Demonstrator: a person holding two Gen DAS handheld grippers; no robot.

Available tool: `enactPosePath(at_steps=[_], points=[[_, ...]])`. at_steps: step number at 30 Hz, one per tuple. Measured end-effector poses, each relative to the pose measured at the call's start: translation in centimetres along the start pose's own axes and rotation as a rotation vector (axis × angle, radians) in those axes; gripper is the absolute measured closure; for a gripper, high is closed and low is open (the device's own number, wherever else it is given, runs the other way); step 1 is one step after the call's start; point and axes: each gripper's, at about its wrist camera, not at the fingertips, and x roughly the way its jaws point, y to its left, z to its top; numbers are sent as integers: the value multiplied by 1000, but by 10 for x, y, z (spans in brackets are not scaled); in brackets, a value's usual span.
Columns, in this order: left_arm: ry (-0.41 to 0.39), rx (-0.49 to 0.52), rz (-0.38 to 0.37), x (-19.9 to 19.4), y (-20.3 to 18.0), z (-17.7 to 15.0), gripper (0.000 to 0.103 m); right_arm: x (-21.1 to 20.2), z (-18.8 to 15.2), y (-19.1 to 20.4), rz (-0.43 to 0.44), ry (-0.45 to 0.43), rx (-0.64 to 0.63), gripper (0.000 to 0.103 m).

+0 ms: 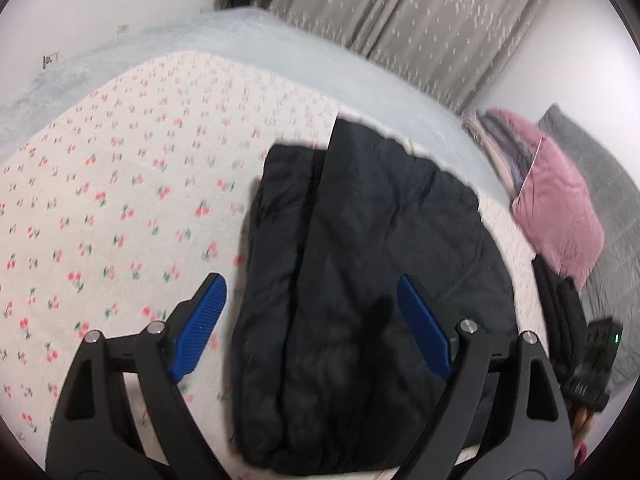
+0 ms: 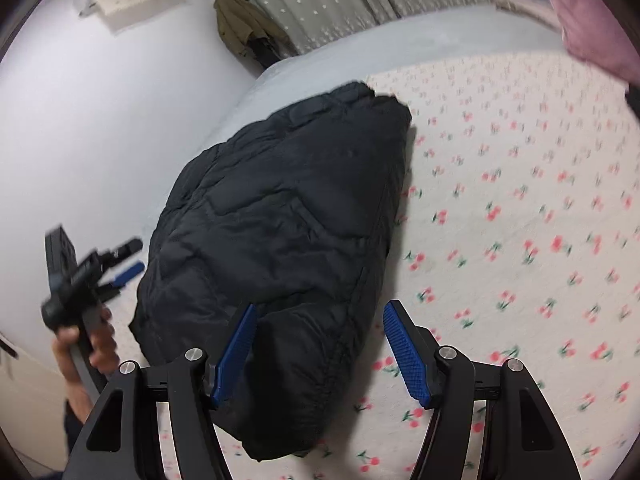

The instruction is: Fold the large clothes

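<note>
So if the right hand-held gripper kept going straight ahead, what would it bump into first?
Most likely the folded black puffy jacket. The right hand-held gripper is open and points at the jacket's near end, which lies on the cherry-print sheet. Depth is hard to judge, so it might graze the jacket's right edge.

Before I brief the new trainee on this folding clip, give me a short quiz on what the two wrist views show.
1. True or false: the left tongs grip the black jacket.
2. What print is on the sheet? A stripes, B cherries, C stars.
3. Fill in: the right tongs are ____.

Key: 1 false, both tongs are open above the folded jacket; 2 B; 3 open.
</note>
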Motion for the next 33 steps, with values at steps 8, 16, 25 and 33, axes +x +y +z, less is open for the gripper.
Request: enactPosePath(at_steps=[8, 16, 25, 33], points=[[102, -36, -27, 8, 30, -22, 15, 4, -1, -7, 73, 0, 90, 36], [167, -154, -172, 12, 44, -32, 15, 12, -3, -18, 165, 17, 189, 36], [245, -197, -243, 31, 40, -47, 15, 25, -6, -37, 246, 44, 318, 34], [241, -199, -247, 35, 36, -45, 15, 38, -5, -45, 278, 40, 377, 29]])
